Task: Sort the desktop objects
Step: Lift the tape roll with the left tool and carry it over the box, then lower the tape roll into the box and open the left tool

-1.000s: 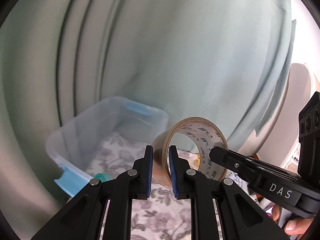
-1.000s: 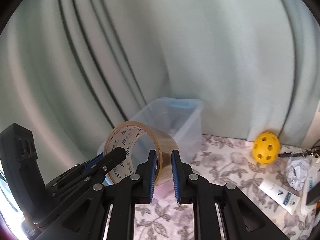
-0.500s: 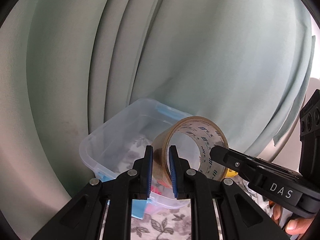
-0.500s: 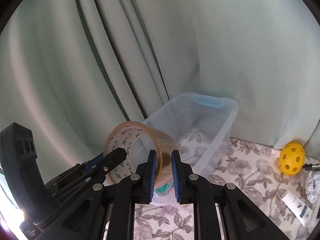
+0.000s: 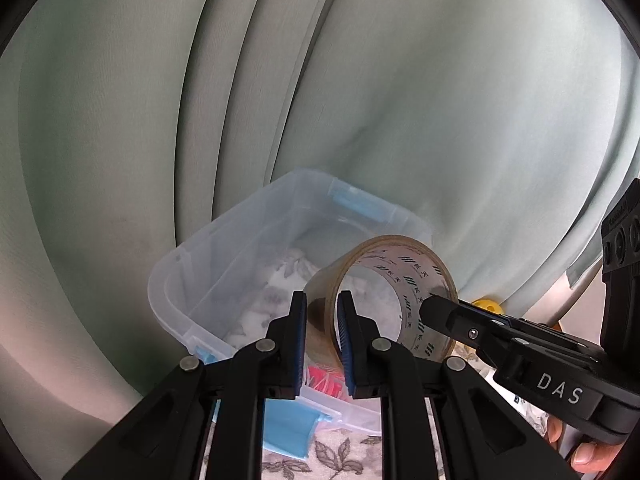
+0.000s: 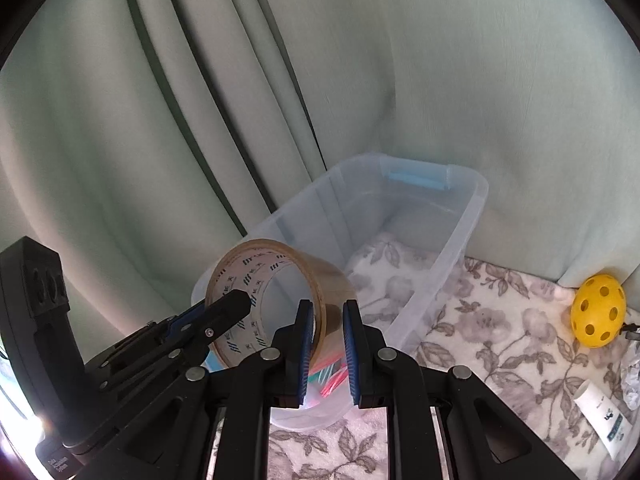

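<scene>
We hold one roll of clear packing tape (image 5: 380, 300) between both tools at once. The left gripper (image 5: 322, 336) has its jaws pinching the near wall of the roll, one blue pad outside and one inside the ring. The right gripper (image 6: 326, 344) pinches the opposite wall the same way. In the left wrist view the right tool's tip reaches in from the right onto the printed inner face of the roll. In the right wrist view the left tool does the mirror of this.

A grip on each side keeps the hollow ring from pivoting on a single pinch point, so the roll stays on edge with its opening facing sideways.

The roll hangs in the air above the near end of the clear storage bin (image 6: 476, 200), not touching it. The bin stands on the floral-covered counter (image 6: 500, 328) against the green curtain (image 6: 440, 60). It has blue latches at its ends and already holds something pink and teal at the near end, though what that is we cannot make out through the plastic.

Other items remain outside the bin on the counter: a yellow perforated ball (image 6: 598, 310), a white tube (image 6: 604, 420) and a crumpled wad at the right edge.

We judge that the current step is delivery of the tape into the bin. The roll needs to clear the near rim first, and we expect both pinches must open together for a level drop.
</scene>
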